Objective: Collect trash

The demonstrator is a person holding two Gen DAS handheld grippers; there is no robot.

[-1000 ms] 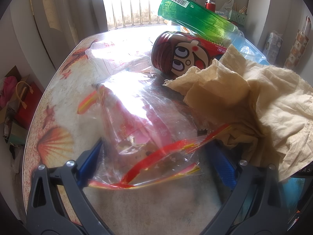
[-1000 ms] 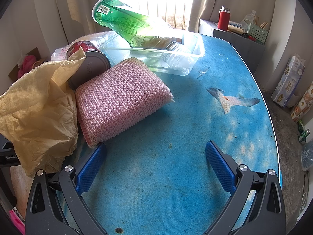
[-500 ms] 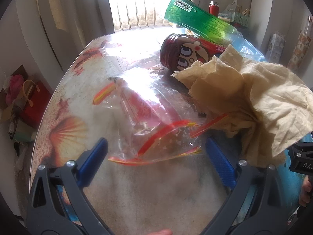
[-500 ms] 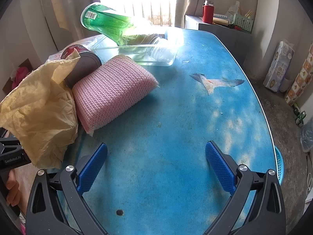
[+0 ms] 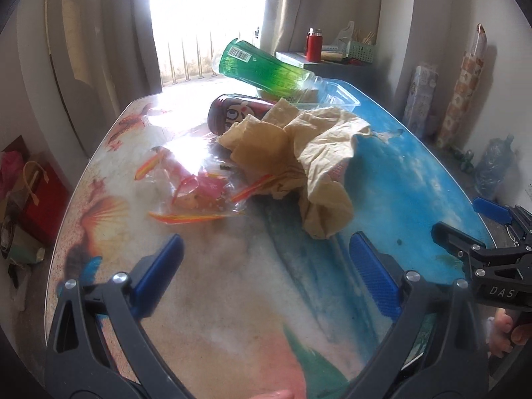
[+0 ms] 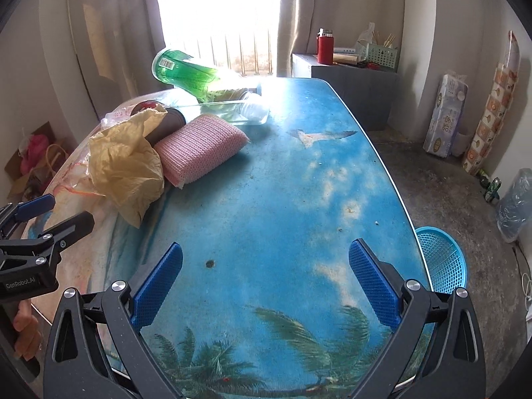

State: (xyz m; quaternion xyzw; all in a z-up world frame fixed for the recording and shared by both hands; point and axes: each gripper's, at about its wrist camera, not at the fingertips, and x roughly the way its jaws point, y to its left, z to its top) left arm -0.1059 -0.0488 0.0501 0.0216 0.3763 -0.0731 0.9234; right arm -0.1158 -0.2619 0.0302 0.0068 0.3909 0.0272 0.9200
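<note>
Both grippers have drawn back from the crumpled paper (image 5: 319, 153); left gripper (image 5: 266, 266) and right gripper (image 6: 266, 266) spread, empty; nothing collected yet.

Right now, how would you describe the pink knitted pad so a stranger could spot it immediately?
Start at the beach-print table and find the trash heap at its far left. On the heap's right edge, the pink knitted pad lies flat on the blue print beside the crumpled yellow paper. It alone is pink with a woven mesh texture.
</note>
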